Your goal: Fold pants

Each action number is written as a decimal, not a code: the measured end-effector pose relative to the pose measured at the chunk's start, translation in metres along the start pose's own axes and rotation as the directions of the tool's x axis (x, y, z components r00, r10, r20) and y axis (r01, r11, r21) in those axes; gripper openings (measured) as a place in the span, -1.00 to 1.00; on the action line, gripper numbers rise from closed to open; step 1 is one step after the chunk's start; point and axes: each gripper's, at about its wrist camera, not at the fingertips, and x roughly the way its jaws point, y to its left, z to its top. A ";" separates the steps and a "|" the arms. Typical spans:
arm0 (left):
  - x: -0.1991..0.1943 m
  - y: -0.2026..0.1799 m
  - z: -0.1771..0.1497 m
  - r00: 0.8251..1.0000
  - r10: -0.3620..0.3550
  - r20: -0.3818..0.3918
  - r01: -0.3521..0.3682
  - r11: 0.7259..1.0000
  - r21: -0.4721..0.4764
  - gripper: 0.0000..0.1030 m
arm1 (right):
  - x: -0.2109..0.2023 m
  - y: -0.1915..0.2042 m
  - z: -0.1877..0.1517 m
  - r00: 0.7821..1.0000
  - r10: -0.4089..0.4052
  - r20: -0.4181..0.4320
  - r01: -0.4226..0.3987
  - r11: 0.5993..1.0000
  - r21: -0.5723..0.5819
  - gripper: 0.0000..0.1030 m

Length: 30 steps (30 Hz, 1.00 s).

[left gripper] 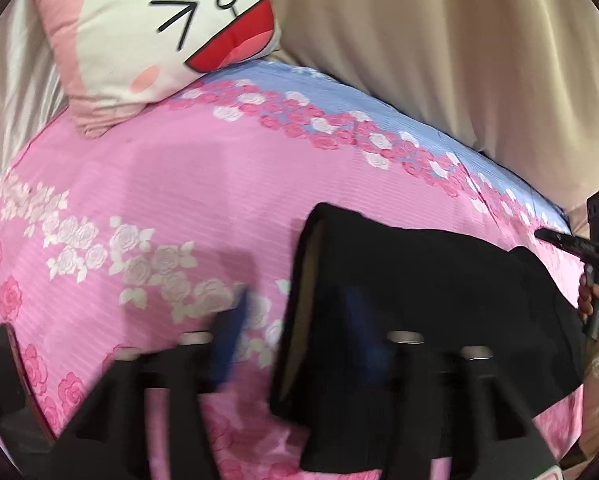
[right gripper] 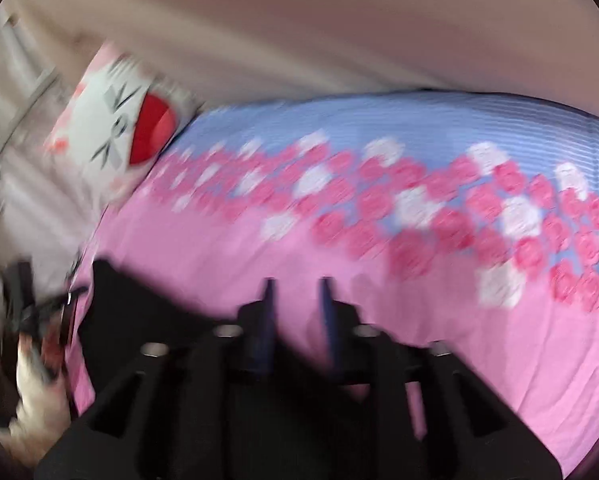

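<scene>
Black pants (left gripper: 427,304) lie folded on the pink floral bedspread (left gripper: 171,184), waistband opening toward the left. My left gripper (left gripper: 295,332) is open above the pants' left edge: one blue finger (left gripper: 231,340) is over the bedspread, the other (left gripper: 363,328) over the black cloth. In the blurred right wrist view the pants (right gripper: 147,320) lie at lower left. My right gripper (right gripper: 297,312) is open with a narrow gap and empty, over the pink spread beside the pants. The right gripper also shows in the left wrist view at the far right edge (left gripper: 595,256).
A pink and white cartoon-face pillow (left gripper: 155,28) lies at the head of the bed and shows in the right wrist view (right gripper: 115,128). A beige curtain or wall cloth (left gripper: 459,40) runs along the far side. The spread has a blue band (left gripper: 339,88) by that side.
</scene>
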 end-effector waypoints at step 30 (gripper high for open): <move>-0.059 -0.132 -0.005 0.959 0.181 0.219 -0.227 0.952 0.207 0.26 | -0.261 -0.102 -0.262 0.655 -0.725 0.214 0.634 0.680 0.367 0.57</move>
